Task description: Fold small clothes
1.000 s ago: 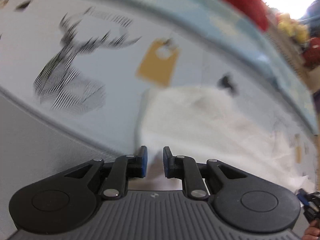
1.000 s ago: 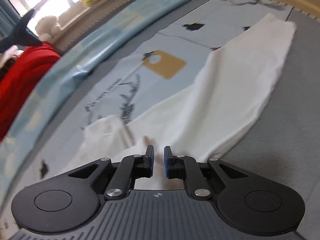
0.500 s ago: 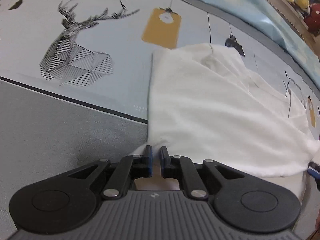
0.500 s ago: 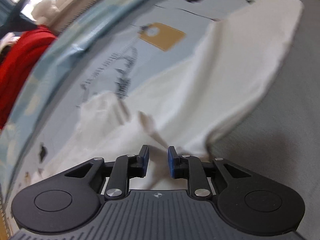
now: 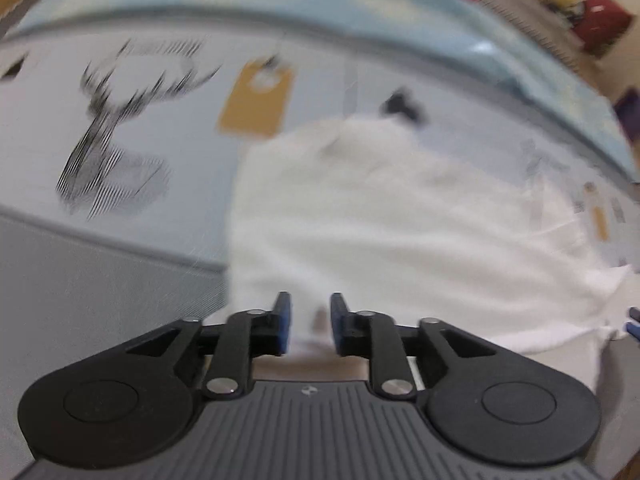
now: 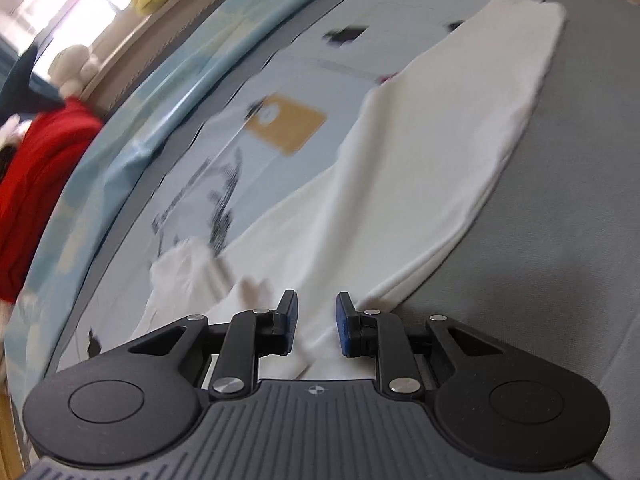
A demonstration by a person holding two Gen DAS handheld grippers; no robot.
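Left gripper (image 5: 307,322): jaws have just been opening, now parted with a clear gap. White cloth shows in the gap, but the blue pads don't look pressed on it, so I read it as let go. Left view is motion-blurred, so low confidence on contact

Right gripper (image 6: 313,322): jaws parted too, cloth lying between and under them, pads clear of it. Also released, by my read

White garment (image 6: 420,184): one piece, on the printed bed sheet (image 5: 168,240). In the right view it runs as a long band from the jaws out to 1 o'clock, with a doubled edge along the grey side at 3 o'clock. That stacked edge says a fold is already laid. Loose bunched bit of the same garment at 9 o'clock of the jaws

Why both grippers sit at the near hem: probably just set down the folded edge, one at each end, to keep it straight

Count:
- grippers: 2
- white garments: 1
- mustard tag prints (image 5: 256,98): 1 clear per view, a smaller one at 3 o'clock in the left view
- deer print (image 5: 116,136): 1
- red fabric (image 6: 40,184): 1 heap, 9 o'clock, off the work area
- plush toys at the window: number unclear

Next, in my judgement: regrip for a cross fold
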